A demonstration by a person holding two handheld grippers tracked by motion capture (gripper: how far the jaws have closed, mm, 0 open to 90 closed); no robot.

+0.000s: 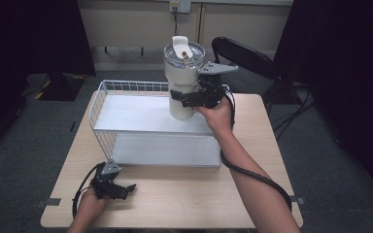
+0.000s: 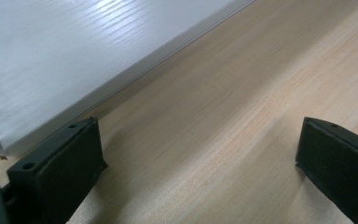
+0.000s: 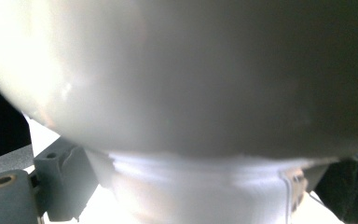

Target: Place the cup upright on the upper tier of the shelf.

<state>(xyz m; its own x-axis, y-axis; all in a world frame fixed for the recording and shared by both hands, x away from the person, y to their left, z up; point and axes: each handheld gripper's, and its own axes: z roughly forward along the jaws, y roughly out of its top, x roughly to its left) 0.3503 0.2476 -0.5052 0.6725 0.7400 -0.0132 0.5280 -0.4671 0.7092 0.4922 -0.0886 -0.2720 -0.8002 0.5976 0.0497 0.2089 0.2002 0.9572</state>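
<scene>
A tall white tumbler (image 1: pixel 182 77) with a clear lid and a white flip tab stands upright over the top shelf of a white wire rack (image 1: pixel 141 116). My right gripper (image 1: pixel 190 98) is shut on the tumbler's narrower lower body from the right side. In the right gripper view the tumbler (image 3: pixel 191 84) looms close, with a jaw pressed on either side of its narrow part. My left gripper (image 1: pixel 122 189) rests low on the wooden table (image 1: pixel 184 194) at the front left, open with nothing between its fingers (image 2: pixel 60 168).
The rack's lower white shelf board (image 2: pixel 65 56) runs just ahead of the left gripper. A black chair (image 1: pixel 245 56) stands behind the table at the back right. Dark curtains flank both sides, and grey carpet surrounds the table.
</scene>
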